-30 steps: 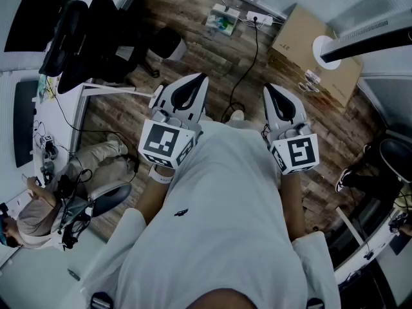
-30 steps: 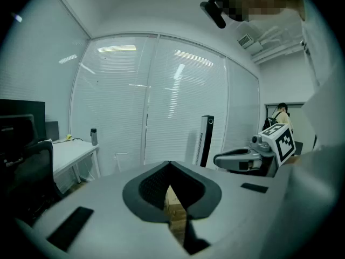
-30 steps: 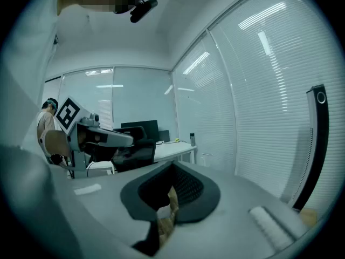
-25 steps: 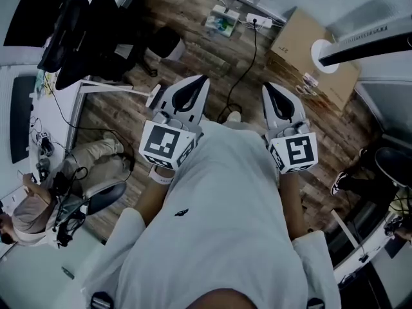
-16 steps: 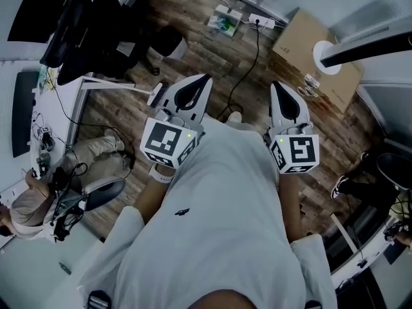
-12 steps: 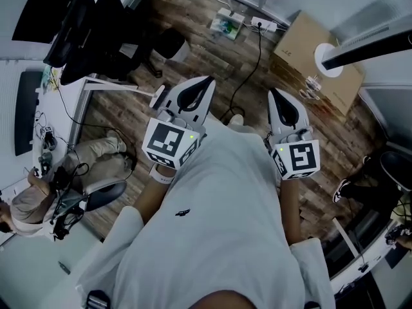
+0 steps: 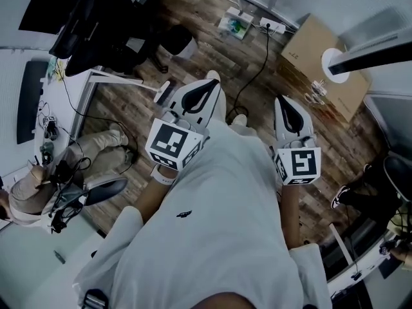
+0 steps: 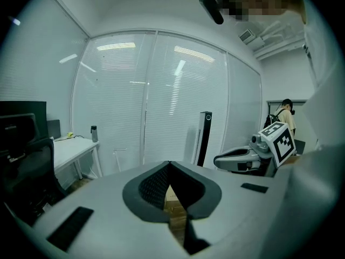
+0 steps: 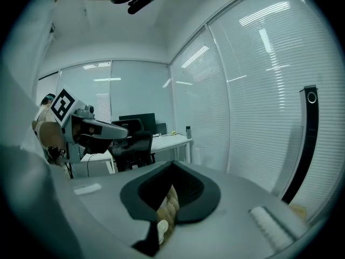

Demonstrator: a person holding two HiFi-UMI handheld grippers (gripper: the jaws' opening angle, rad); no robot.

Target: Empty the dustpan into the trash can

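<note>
Dustpan: not in any view rn. No trash can either. Both must be somewhere outside the pics, so I can't tell you where they are.

Your left gripper [image 7: 210, 81] is held out in front of your tummy, above the wood floor [image 7: 193, 40]. Its jaws are pressed together w/ nothing in them. The left gripper view shows the tips touching, and only a bit of floor shows thru the small hole behind them. Your right gripper [image 7: 284, 102] is next to it but well apart. It's pressed together too, and empty. Both point fwd and a little down.

Stuff near you:
- a cardboard box [image 7: 322, 50] ahead on the right, by the wall
- a power strip [image 7: 273, 26] w/ a black cable running toward your feet
- a black desk chair [image 7: 96, 24] ahead on the left
- a seated person [image 7: 38, 188] at the far left, by a white desk

None of that looks like a dustpan or a bin.

How far along: I think the job hasn't rly begun. Nothing is picked up and nothing is tipped out. Left to do, as I see it:
- find the dustpan
- open one claw and grab the handle
- carry it flat to the trash can
- tip it in
</note>
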